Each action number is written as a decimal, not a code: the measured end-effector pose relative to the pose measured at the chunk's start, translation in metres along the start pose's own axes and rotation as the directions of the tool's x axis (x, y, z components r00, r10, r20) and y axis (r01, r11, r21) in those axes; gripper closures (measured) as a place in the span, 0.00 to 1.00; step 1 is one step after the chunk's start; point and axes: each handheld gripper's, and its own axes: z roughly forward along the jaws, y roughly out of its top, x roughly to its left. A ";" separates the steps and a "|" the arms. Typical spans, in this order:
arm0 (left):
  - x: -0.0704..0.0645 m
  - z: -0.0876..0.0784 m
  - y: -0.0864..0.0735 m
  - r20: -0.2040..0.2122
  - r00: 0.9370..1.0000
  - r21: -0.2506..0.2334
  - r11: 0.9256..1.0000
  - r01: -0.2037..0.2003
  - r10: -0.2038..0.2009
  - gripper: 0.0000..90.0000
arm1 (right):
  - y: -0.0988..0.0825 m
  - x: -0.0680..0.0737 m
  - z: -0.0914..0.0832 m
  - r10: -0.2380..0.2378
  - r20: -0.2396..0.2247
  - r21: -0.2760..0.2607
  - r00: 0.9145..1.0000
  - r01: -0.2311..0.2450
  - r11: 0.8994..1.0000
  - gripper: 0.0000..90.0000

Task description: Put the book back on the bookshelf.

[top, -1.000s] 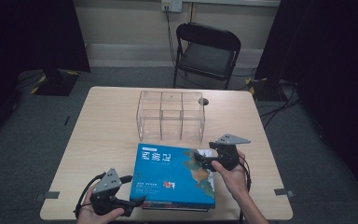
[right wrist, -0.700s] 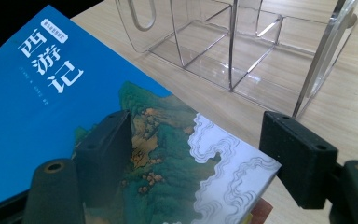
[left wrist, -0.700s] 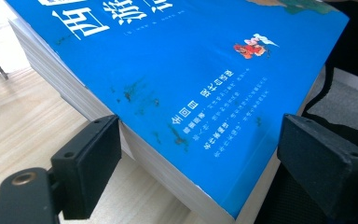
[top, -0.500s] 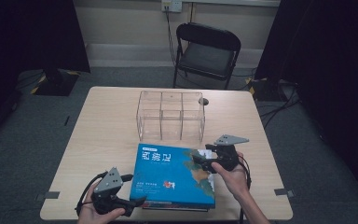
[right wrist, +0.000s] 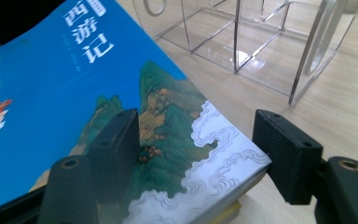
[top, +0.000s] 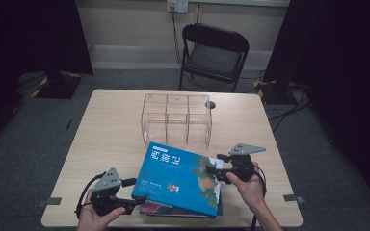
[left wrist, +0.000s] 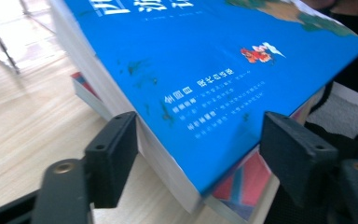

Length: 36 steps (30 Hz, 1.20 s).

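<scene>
A thick blue book (top: 173, 173) with white Chinese lettering lies askew on a thinner red and blue book (top: 173, 210) at the table's front. My left gripper (top: 137, 199) has the blue book's near left corner (left wrist: 205, 60) between its jaws. They have just been closing, and both touch the book: one on the page edge, one at the cover's edge. My right gripper (top: 212, 171) has also been closing, on the right corner (right wrist: 177, 121). The cover bulges there between its jaws.
A clear plastic organiser (top: 176, 115) with three compartments stands just behind the books, close in the right gripper view (right wrist: 261, 42). Bare wooden table (top: 106, 130) lies left of and behind it. A black folding chair (top: 214, 53) stands beyond the far edge.
Both grippers' jaws have narrowed onto the blue book's corners. The book has shifted slightly, its near left corner moving left and more of the lower book showing beneath. Neither hand has travelled.
</scene>
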 end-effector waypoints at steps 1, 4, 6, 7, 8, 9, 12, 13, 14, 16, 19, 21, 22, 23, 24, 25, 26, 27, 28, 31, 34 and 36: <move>0.001 0.000 0.000 -0.004 1.000 -0.003 1.000 0.006 -0.006 0.36 | -0.001 0.000 -0.002 0.003 -0.002 0.001 1.000 -0.003 1.000 0.37; 0.002 0.000 0.001 -0.013 1.000 -0.008 1.000 0.014 -0.014 0.39 | -0.004 0.003 -0.007 -0.007 0.009 0.005 1.000 0.007 1.000 0.38; 0.004 0.000 0.001 -0.015 1.000 -0.009 1.000 0.013 -0.013 0.40 | -0.005 0.003 -0.008 -0.008 0.008 0.008 1.000 0.008 1.000 0.39; 0.006 0.001 0.002 -0.009 1.000 -0.004 1.000 0.023 -0.023 0.41 | -0.005 0.004 -0.010 -0.008 0.008 0.007 1.000 0.008 1.000 0.39; 0.008 0.001 0.003 -0.008 1.000 -0.004 1.000 0.028 -0.028 0.41 | -0.007 0.005 -0.011 -0.013 0.009 0.006 1.000 0.013 1.000 0.40; 0.010 0.001 0.004 -0.016 1.000 -0.005 1.000 0.023 -0.023 0.42 | -0.008 0.006 -0.013 -0.015 0.011 0.005 1.000 0.015 1.000 0.40; 0.013 0.002 0.006 -0.042 0.999 -0.014 1.000 0.023 -0.023 0.46 | -0.012 0.008 -0.019 -0.017 0.002 0.009 1.000 0.017 1.000 0.42; 0.014 0.003 0.006 -0.045 0.999 -0.017 0.999 0.028 -0.029 0.47 | -0.014 0.009 -0.021 -0.017 -0.002 0.010 1.000 0.017 1.000 0.42; 0.016 0.003 0.007 -0.046 0.998 -0.015 0.999 0.034 -0.035 0.48 | -0.015 0.010 -0.023 -0.016 -0.004 0.011 1.000 0.016 1.000 0.42; 0.019 0.004 0.009 -0.043 0.998 -0.016 0.999 0.049 -0.049 0.49 | -0.017 0.012 -0.026 -0.019 -0.005 0.012 1.000 0.019 1.000 0.42; 0.023 0.005 0.009 -0.052 0.997 -0.022 0.998 0.063 -0.064 0.50 | -0.020 0.015 -0.030 -0.024 -0.008 0.018 1.000 0.024 1.000 0.43; 0.025 0.006 0.011 -0.061 0.997 -0.017 0.998 0.055 -0.056 0.50 | -0.021 0.018 -0.032 -0.033 -0.015 0.029 0.999 0.033 0.999 0.43; 0.027 0.007 0.012 -0.065 0.996 -0.016 0.998 0.055 -0.056 0.50 | -0.021 0.020 -0.034 -0.040 -0.019 0.037 0.999 0.040 0.999 0.44; 0.029 0.007 0.013 -0.068 0.996 -0.018 0.998 0.056 -0.057 0.51 | -0.022 0.022 -0.035 -0.046 -0.023 0.044 0.999 0.047 0.998 0.44; 0.029 0.007 0.013 -0.068 0.996 -0.018 0.998 0.056 -0.057 0.51 | -0.022 0.024 -0.037 -0.054 -0.029 0.050 0.998 0.055 0.997 0.44; 0.032 0.009 0.014 -0.072 0.995 -0.024 0.997 0.069 -0.070 0.51 | -0.023 0.026 -0.039 -0.062 -0.039 0.056 0.997 0.064 0.996 0.46; 0.033 0.009 0.014 -0.070 0.994 -0.025 0.996 0.081 -0.082 0.51 | -0.023 0.027 -0.041 -0.066 -0.043 0.062 0.997 0.068 0.996 0.49; 0.032 0.009 0.014 -0.074 0.994 -0.025 0.996 0.084 -0.086 0.51 | -0.023 0.026 -0.043 -0.070 -0.042 0.062 0.997 0.072 0.995 0.53; 0.030 0.008 0.014 -0.089 0.992 -0.030 0.996 0.088 -0.090 0.51 | -0.022 0.023 -0.043 -0.065 -0.050 0.058 0.997 0.068 0.996 0.55; 0.023 0.006 0.010 -0.132 0.988 -0.028 0.997 0.073 -0.076 0.53 | -0.015 0.014 -0.035 -0.032 -0.064 0.020 0.997 0.033 0.999 0.49; 0.025 0.000 0.006 -0.053 0.991 -0.058 0.991 0.123 -0.126 0.62 | 0.000 0.009 -0.016 -0.052 -0.093 0.000 0.994 0.052 0.999 0.47; 0.021 0.001 0.006 -0.076 0.993 -0.035 0.995 0.092 -0.095 0.60 | 0.009 0.007 -0.003 -0.066 -0.095 -0.011 0.993 0.065 0.998 0.47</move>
